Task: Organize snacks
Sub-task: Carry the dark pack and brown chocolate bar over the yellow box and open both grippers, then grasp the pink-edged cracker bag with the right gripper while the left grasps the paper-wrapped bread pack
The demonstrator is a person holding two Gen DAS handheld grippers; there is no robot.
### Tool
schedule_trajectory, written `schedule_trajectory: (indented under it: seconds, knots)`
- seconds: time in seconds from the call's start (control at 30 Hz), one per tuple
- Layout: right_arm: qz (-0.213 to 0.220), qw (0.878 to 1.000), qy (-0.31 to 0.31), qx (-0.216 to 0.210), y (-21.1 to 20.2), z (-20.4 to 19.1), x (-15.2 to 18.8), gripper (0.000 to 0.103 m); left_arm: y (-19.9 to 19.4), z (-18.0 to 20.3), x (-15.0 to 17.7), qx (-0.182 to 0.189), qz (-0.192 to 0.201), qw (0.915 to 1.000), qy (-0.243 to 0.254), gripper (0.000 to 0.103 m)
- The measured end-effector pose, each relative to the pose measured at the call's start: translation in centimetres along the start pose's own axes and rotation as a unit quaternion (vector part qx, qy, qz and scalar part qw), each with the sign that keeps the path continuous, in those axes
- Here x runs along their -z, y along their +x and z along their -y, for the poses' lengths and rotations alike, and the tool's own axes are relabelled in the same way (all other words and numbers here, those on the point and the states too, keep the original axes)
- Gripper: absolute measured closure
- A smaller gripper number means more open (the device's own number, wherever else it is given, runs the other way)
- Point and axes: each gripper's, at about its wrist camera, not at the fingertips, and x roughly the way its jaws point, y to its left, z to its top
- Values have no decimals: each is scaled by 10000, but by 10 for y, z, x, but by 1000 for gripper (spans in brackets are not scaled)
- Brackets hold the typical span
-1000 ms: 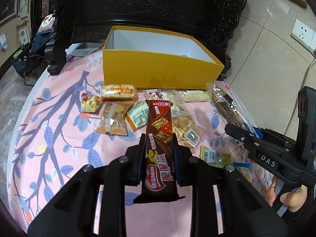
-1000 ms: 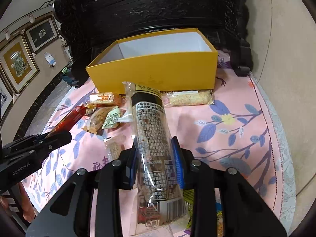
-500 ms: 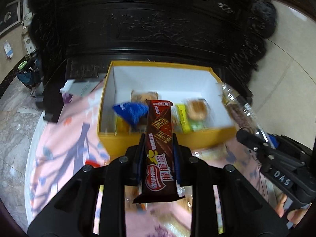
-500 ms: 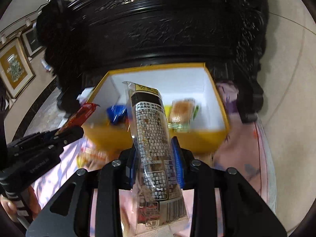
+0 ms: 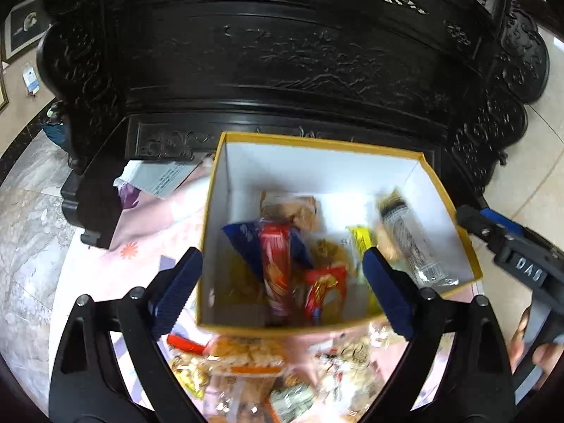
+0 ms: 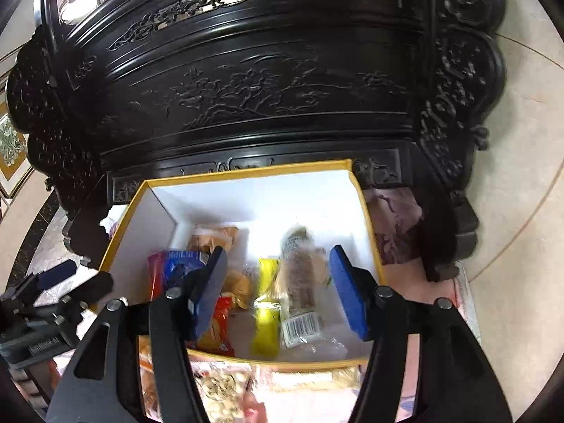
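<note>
The yellow box (image 5: 447, 190) (image 6: 123, 218) with white inside walls holds several snacks. My left gripper (image 5: 282, 282) is open and empty above its front part. The red-brown wafer bar (image 5: 278, 268) lies in the box on a blue packet (image 5: 246, 232). My right gripper (image 6: 278, 285) is open and empty over the box. The clear-wrapped dark biscuit pack (image 6: 299, 278) (image 5: 409, 243) lies in the box's right side, blurred, beside a yellow packet (image 6: 266, 313).
Several loose snack packets (image 5: 246, 352) (image 6: 218, 387) lie on the pink floral cloth in front of the box. Dark carved wooden furniture (image 5: 282, 53) stands right behind the box. Tiled floor (image 6: 521, 176) lies to the right.
Both grippers moved forward over the box and opened. The wafer bar and the biscuit pack left the jaws and now lie in the box.
</note>
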Motion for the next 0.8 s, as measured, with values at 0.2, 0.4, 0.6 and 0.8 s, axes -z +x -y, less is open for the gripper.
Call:
schedule_trajectory:
  seconds: [0.2, 0.4, 0.6, 0.8]
  knots:
    - [-692, 9960, 152, -537, -31, 21, 80, 37, -37, -20, 61, 101, -21, 9999, -18, 10]
    - [-1441, 9865, -480, -611, -15, -12, 182, 37, -55, -39, 150, 141, -249, 9991, -308, 10]
    - [-1633, 9795, -1113, -391, 16, -44, 201, 35, -70, -73, 203, -132, -514, 9970, -567, 10]
    - [-1855, 9748, -1209, -281, 45, -54, 204, 10, -78, -93, 219, -340, -560, 9961, -590, 10]
